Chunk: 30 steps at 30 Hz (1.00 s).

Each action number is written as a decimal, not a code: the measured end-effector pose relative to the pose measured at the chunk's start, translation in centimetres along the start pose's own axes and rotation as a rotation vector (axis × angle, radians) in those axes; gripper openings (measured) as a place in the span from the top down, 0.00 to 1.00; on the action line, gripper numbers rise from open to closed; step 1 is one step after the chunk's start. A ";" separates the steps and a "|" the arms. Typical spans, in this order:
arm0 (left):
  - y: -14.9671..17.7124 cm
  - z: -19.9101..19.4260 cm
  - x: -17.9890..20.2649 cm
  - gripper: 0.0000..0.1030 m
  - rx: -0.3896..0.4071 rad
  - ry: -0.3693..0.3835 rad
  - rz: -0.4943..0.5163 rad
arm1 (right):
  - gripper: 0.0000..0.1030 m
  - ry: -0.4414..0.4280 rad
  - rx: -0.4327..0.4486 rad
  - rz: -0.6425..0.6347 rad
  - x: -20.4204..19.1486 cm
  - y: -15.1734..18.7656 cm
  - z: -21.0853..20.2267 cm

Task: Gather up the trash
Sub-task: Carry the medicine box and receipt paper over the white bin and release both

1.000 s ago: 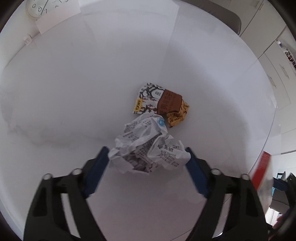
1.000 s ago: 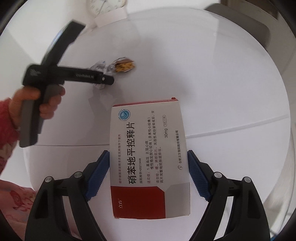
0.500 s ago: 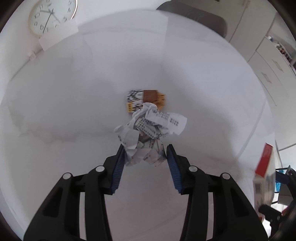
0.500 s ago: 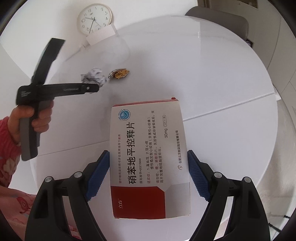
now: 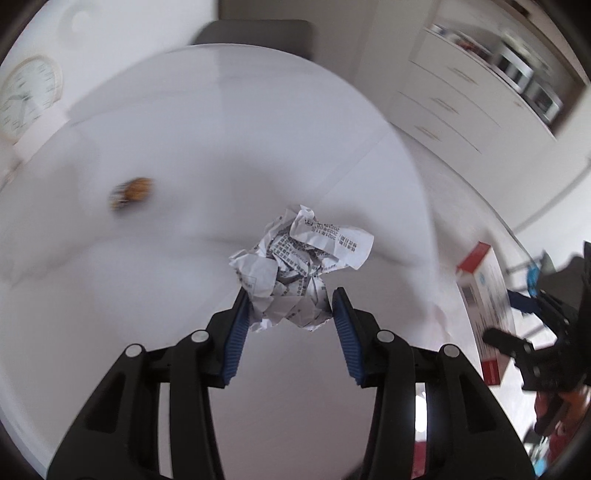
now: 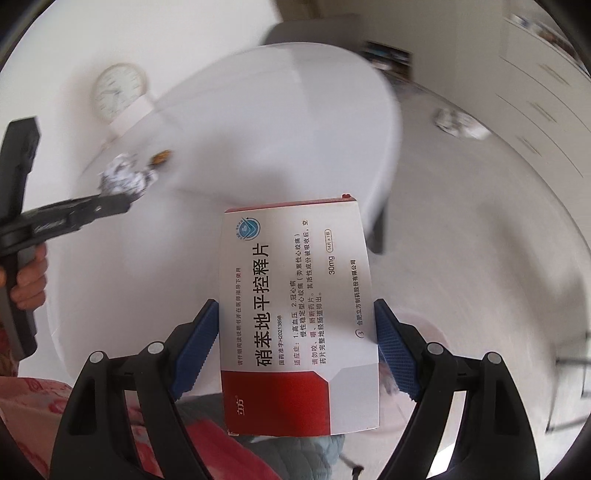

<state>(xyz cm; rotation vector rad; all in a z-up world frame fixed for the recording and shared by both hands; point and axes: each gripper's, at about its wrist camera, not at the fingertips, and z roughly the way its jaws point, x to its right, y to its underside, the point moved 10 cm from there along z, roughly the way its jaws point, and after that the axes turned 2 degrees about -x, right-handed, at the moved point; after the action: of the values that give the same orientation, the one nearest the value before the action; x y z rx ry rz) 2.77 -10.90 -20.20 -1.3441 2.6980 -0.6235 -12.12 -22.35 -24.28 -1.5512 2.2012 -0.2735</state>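
My left gripper (image 5: 290, 306) is shut on a crumpled printed paper ball (image 5: 295, 266) and holds it above the round white table (image 5: 184, 129). The ball also shows in the right wrist view (image 6: 123, 177), at the left gripper's tip. A brown and yellow snack wrapper (image 5: 131, 192) lies on the table to the far left; it also shows in the right wrist view (image 6: 160, 158). My right gripper (image 6: 297, 332) is shut on a white and red medicine box (image 6: 295, 314), held off the table's right side. The box also shows in the left wrist view (image 5: 484, 295).
A white wall clock (image 5: 26, 96) leans at the table's far left edge. A grey chair (image 5: 255, 33) stands behind the table. White drawers (image 5: 461, 107) line the right wall. Another crumpled paper (image 6: 458, 123) lies on the floor at right.
My left gripper has closed on the paper ball, lifted it and swung right, away from the wrapper. My right gripper has carried the box right, past the table's edge.
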 end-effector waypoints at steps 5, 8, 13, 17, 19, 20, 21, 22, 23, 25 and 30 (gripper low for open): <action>1.7 0.5 6.3 0.57 -0.033 0.061 0.085 | 0.20 0.063 -0.037 0.109 6.0 4.2 0.4; 1.9 0.8 8.5 0.57 -0.047 0.073 0.118 | 0.20 0.102 -0.115 0.181 10.2 7.5 3.4; 3.4 0.5 11.6 0.57 -0.059 0.068 0.163 | 0.20 0.116 -0.248 0.221 13.7 10.9 9.9; 4.3 0.7 12.6 0.57 -0.075 0.046 0.190 | 0.12 0.106 -0.356 0.228 14.7 13.0 14.5; 4.8 0.8 13.2 0.57 -0.086 0.040 0.202 | 0.03 0.125 -0.376 0.240 15.4 13.7 15.2; 5.1 0.8 13.5 0.57 -0.092 0.037 0.209 | 0.03 0.126 -0.375 0.242 15.4 14.1 15.2; 5.2 1.0 13.4 0.57 -0.097 0.037 0.217 | 0.03 0.125 -0.369 0.245 15.6 14.1 15.0; 5.5 1.0 13.7 0.57 -0.105 0.039 0.225 | 0.03 0.122 -0.358 0.251 15.9 14.2 14.6; 5.8 1.3 14.3 0.57 -0.116 0.043 0.238 | 0.03 0.118 -0.345 0.259 15.9 14.2 14.1; 6.4 1.8 15.6 0.57 -0.133 0.058 0.264 | 0.03 0.115 -0.317 0.277 16.2 14.1 12.3; 8.0 4.0 19.6 0.57 -0.196 0.134 0.334 | 0.03 0.142 -0.239 0.312 18.4 13.9 8.2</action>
<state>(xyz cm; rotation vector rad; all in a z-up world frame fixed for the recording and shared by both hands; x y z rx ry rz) -14.40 -23.17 -24.48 -0.8738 3.0617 -0.4400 -25.30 -33.87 -41.36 -1.3070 2.6253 -0.0247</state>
